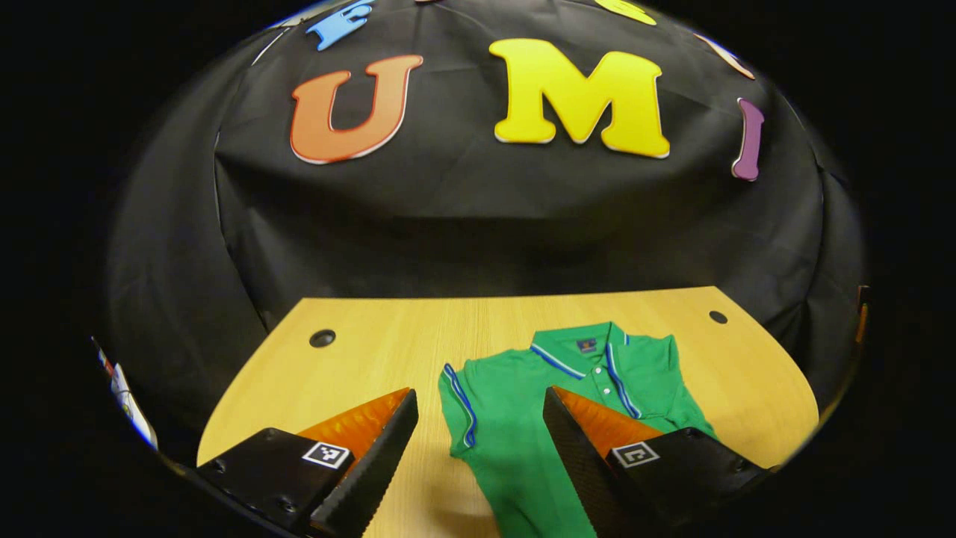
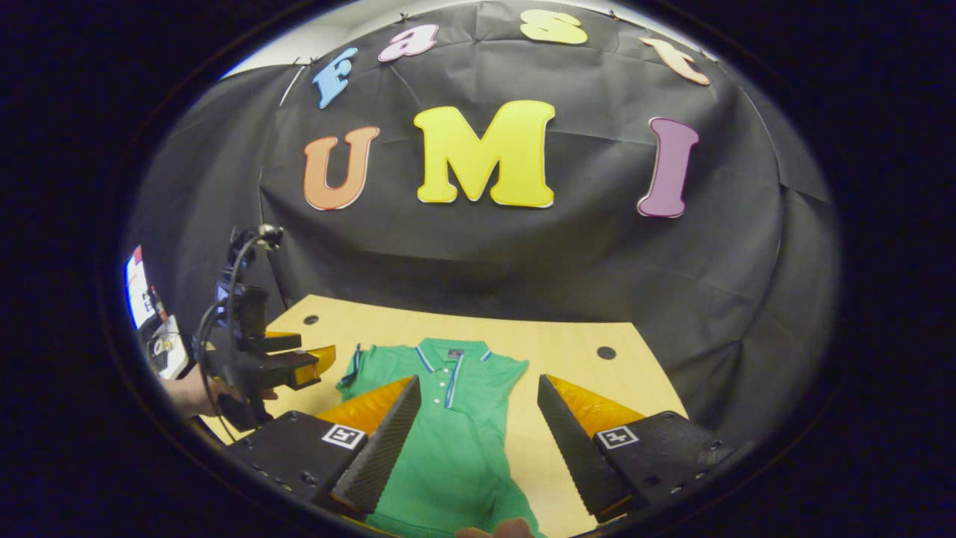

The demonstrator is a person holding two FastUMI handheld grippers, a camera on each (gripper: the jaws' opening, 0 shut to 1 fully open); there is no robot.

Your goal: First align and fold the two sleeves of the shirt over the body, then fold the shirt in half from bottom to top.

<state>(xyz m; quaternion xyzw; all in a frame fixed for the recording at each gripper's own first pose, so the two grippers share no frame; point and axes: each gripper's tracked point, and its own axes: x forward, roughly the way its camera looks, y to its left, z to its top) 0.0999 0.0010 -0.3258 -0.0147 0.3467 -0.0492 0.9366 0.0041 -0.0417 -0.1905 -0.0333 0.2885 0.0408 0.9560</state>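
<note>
Both the left claw [image 1: 478,433] and right claw [image 2: 478,426] gape wide over the green shirt [image 2: 455,441]; its collar label is unreadable.

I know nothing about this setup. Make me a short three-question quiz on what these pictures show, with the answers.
1. True or false: the green shirt lies on the wooden table with its collar toward the black cloth wall.
2. Multiple choice: the left gripper is (a) open above the shirt, (b) shut on a sleeve, (c) shut on the collar.
3. Fill in: in the right gripper view, the right gripper hangs open over the shirt, and a ____ at the left edge holds the other gripper.

Key
1. True.
2. (a): its fingers stand apart, with nothing between them.
3. Hand.
</note>
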